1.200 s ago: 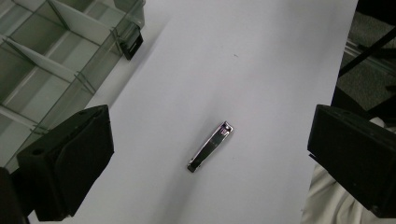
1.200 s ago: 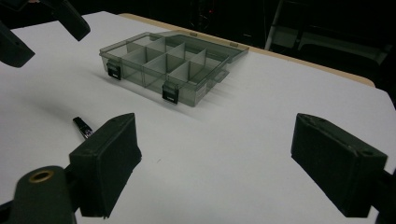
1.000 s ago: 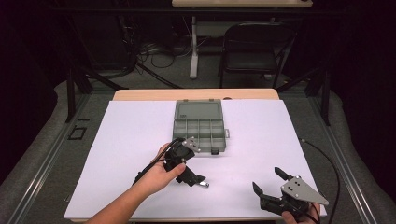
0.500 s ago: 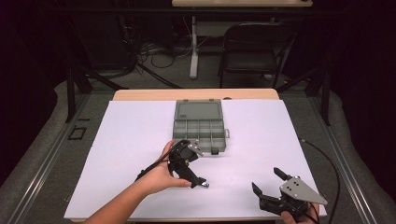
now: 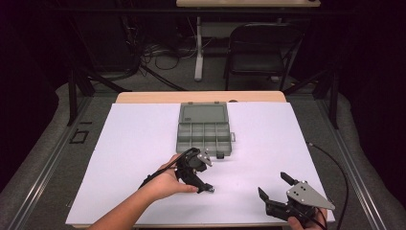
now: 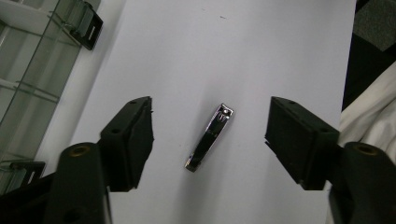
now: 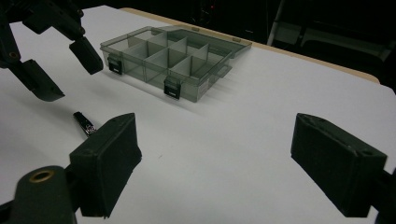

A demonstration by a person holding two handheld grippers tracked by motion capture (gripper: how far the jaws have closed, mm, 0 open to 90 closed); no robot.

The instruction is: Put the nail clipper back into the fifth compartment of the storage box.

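So the nail clipper [image 6: 209, 138] is lying flat on the white table [image 5: 134, 143], closed, shiny chrome, sitting loose between the left gripper [image 6: 208, 140]'s two black jaws; nothing's touching it, there's bare white on both sides of it, and the jaws are spread wide apart. In the left gripper view it runs slightly tilted, one end up near the middle of the frame and the other end lower and a bit left. From the high view the clipper [image 5: 209, 189] is a small glint right at the tip of the left gripper [image 5: 203, 181], near the front middle of the table; the person's left hand [image 5: 165, 184] is wrapped round the gripper body with a cable trailing back from it.

A bit further back sits a grey see-through compartment box [image 5: 203, 128], lid open and laid flat behind it, dividers visible, black latches on the front edge; it's near the left gripper but apart from it; can't tell if there's anything in the compartments.

The right gripper [image 5: 272, 186] is well off to the front right of the table, grey three-cornered plate on top, jaws also wide apart and holding nothing; in its own view the right gripper [image 7: 215, 163] looks across bare table toward the box [image 7: 173, 60], with the clipper [image 7: 84, 123] and the left gripper [image 7: 65, 70] off at its left.
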